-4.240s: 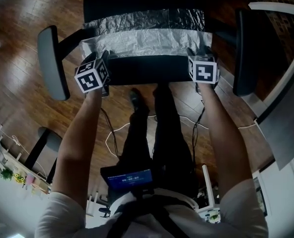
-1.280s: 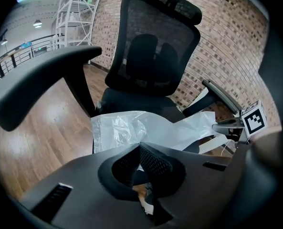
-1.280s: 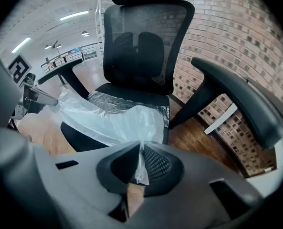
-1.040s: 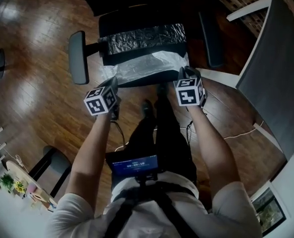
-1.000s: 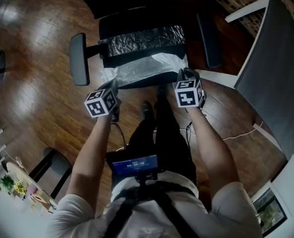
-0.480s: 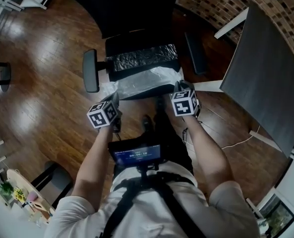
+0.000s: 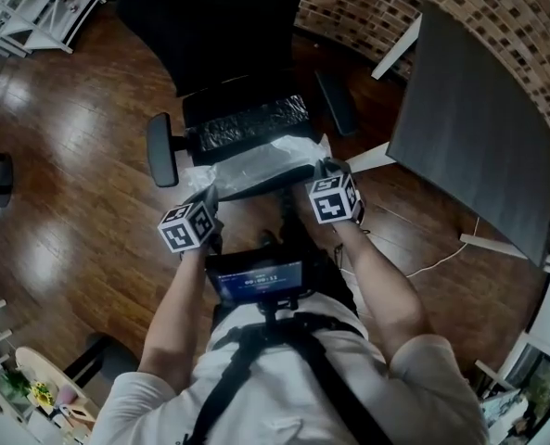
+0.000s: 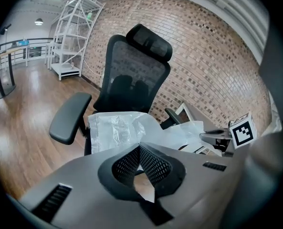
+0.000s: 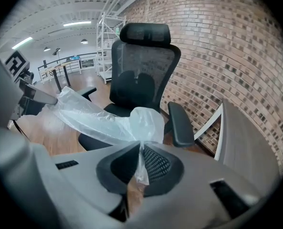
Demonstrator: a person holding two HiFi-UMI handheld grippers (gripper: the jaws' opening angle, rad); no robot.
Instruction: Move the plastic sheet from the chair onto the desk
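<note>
Here, the left gripper (image 8: 140, 148) and the right gripper (image 9: 140, 150) each pinch, jaws closed, a near corner of the crumpled translucent plastic sheet (image 7: 256, 162), whose far part lies on the black mesh office chair (image 7: 214, 26), left of the grey rectangular desk (image 7: 469, 128).

Lifts left claw (image 7: 209, 199) and right claw (image 7: 325, 168) up and back; draws near edge of the plastic sheet (image 7: 256, 160) off the chair (image 7: 160, 149), bunched and sloping instead of flat as earlier.
</note>
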